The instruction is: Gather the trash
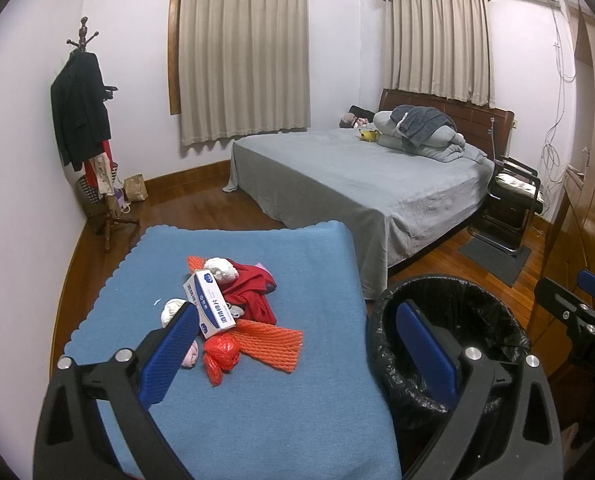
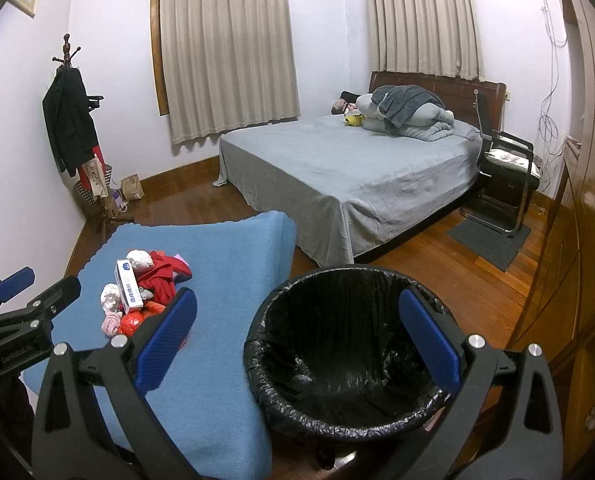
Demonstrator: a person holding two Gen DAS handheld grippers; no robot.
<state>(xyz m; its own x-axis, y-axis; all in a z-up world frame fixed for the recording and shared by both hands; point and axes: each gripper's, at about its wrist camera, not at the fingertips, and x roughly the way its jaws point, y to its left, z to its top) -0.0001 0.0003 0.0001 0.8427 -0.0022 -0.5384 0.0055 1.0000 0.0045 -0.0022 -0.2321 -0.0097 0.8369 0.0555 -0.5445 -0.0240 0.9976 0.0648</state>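
Observation:
A pile of trash lies on a blue-covered table [image 1: 257, 400]: a white and blue box [image 1: 208, 300], orange foam netting [image 1: 271, 338], a red plastic bag [image 1: 219, 356], white paper wads [image 1: 221, 268], and a red cloth [image 1: 253, 292]. A bin with a black liner [image 1: 449, 344] stands right of the table; it also shows in the right wrist view [image 2: 349, 356]. My left gripper [image 1: 297, 340] is open and empty above the table's near side. My right gripper [image 2: 297, 332] is open and empty, above the bin's near rim. The pile shows in the right wrist view too [image 2: 137, 292].
A bed with a grey cover [image 1: 361, 184] stands beyond the table. A coat rack [image 1: 85, 120] with clothes stands in the left corner. A black chair [image 1: 513, 196] and a dark mat [image 1: 493, 256] are by the bed. A wooden wardrobe [image 2: 577, 240] lines the right side.

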